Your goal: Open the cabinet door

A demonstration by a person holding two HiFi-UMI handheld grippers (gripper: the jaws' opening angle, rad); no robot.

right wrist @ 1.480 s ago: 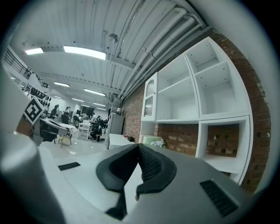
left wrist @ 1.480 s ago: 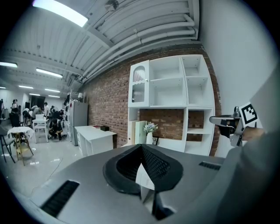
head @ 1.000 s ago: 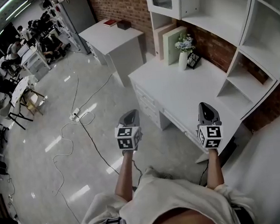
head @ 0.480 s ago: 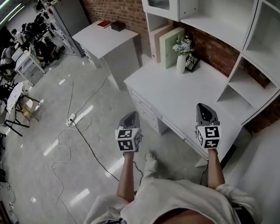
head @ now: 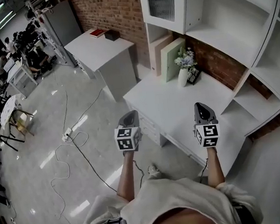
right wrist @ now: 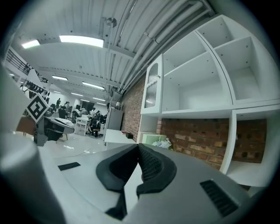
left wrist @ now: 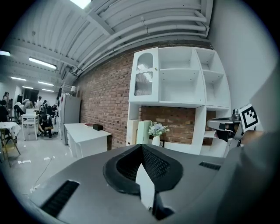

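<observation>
the left hand-held gripper [head: 129, 116] and the right hand-held gripper [head: 202, 107] are both pressed together, and nothing is in them. the right one is over the white worktop [head: 173, 103]. the left one is by its corner. the cabinet door [head: 161, 1] has ribbed glass and is shut. it sits up high, left of the open shelves [head: 219, 13] and above the flowers [head: 186, 59].

text: none readable | labels: none (square coded markers on cubes [head: 128, 137], no letters)
</observation>
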